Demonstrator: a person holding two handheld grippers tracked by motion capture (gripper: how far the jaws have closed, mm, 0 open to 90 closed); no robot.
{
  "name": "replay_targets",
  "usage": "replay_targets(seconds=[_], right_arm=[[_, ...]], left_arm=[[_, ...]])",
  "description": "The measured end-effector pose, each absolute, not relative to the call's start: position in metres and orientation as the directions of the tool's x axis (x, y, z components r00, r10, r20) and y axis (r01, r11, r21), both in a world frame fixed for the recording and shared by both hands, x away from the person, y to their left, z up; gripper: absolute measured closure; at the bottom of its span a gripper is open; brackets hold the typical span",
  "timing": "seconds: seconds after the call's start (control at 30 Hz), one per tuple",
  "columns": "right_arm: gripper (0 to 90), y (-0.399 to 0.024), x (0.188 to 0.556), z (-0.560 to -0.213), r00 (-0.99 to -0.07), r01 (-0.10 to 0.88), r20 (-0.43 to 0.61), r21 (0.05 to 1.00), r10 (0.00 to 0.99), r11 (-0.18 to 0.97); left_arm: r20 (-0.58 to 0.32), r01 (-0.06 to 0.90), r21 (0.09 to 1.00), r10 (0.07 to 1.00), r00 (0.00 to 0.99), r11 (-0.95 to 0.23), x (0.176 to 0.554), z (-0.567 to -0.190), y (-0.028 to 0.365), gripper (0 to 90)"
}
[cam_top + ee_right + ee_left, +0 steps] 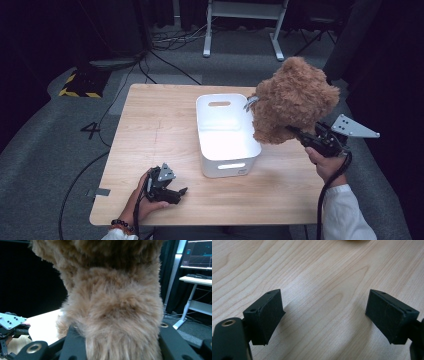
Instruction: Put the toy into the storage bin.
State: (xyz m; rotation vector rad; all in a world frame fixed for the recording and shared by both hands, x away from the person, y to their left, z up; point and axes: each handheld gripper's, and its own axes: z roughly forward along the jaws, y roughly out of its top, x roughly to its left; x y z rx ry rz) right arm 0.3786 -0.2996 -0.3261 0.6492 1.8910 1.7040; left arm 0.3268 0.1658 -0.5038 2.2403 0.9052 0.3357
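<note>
The right gripper (295,131) is clamped on the soft, light teddy bear (292,100), whose plush squashes easily, while the left gripper (324,315) rests with jaws apart.

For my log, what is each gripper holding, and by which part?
Right gripper grips the teddy low on its body. Left gripper is open, holding nothing.

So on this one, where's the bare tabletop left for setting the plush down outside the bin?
The wooden table is bare left of the white bin, from the far edge down to the left gripper. It is also bare in front of the bin, toward the near right corner. The right side is crowded: the brown plush toy, clamped in the right gripper, hangs by the bin's right rim.
</note>
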Motion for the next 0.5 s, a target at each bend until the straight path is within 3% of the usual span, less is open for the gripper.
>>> replay_targets(seconds=[0.5], right_arm=[[62.9,-0.257,0.388,-0.322,-0.804,0.004,-0.079,0.99,0.589,0.138]], left_arm=[[-0.018,0.512,0.684,0.689,0.724,-0.52,0.327,-0.504,0.166,14.7]])
